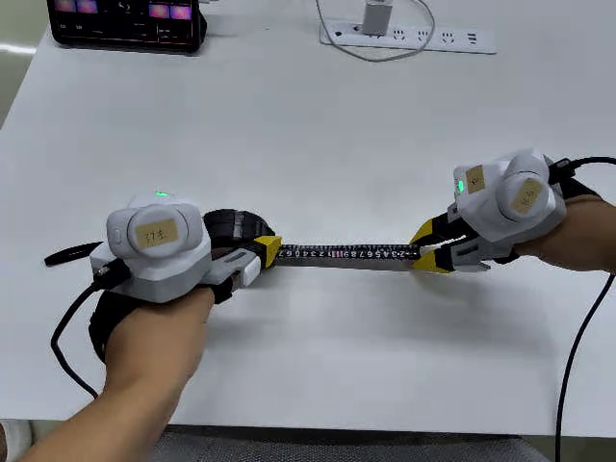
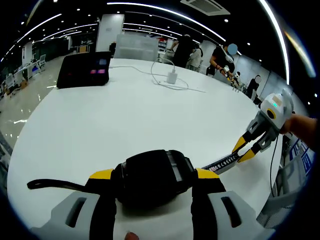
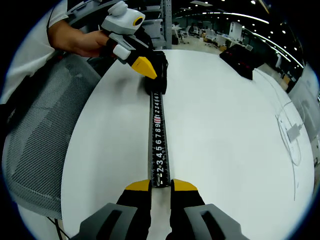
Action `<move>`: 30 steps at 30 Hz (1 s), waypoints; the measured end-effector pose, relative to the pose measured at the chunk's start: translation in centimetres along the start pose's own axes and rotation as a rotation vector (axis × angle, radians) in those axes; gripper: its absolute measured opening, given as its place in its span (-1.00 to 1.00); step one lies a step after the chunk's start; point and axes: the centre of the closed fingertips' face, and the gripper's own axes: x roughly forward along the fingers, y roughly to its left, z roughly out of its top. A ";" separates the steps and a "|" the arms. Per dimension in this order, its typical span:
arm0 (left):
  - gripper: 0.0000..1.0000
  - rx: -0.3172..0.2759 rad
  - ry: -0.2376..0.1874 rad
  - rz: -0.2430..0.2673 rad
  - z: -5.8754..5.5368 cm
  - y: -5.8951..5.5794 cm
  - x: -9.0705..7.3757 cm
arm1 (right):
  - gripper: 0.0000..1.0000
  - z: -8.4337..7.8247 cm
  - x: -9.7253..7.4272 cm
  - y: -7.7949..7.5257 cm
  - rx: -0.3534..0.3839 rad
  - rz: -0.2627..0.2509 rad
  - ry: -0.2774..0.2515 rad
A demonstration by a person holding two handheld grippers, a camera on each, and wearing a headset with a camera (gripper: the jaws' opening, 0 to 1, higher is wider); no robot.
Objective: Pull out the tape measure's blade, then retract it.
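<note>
a person at a white counter (image 1: 289, 125) holds a gripper in each hand, with a tape measure stretched between them. the left gripper (image 2: 155, 174) is closed on the black case of the tape measure (image 1: 231, 226), one yellow-tipped jaw on each side of it, and the case rests on the counter. the right gripper (image 3: 161, 186) is well apart from the case, off to the person's right, with its jaws pinched shut on the free end of the blade (image 1: 346, 252). the blade runs straight and flat between the two grippers, just above or on the counter surface, with its printed numbers facing up. judging by this, the pull-out step looks to be in hand or close to done, as a good length of blade is already out. the retract step is not yet done. the next move likely calls for the left gripper to hold the case steady while the right gripper guides the blade end back toward the case in line with the blade, rather than letting it snap in.
</note>
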 end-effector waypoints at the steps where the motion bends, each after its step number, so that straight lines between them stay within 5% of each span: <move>1: 0.11 -0.001 -0.001 0.000 0.0 0.0 0.0 | -0.80 0.1 0.0 0.0 0.000 0.001 -0.001; 30: 0.12 -0.043 -0.010 -0.017 0.1 0.2 0.0 | -0.80 4.0 2.2 -0.1 -0.002 0.022 -0.055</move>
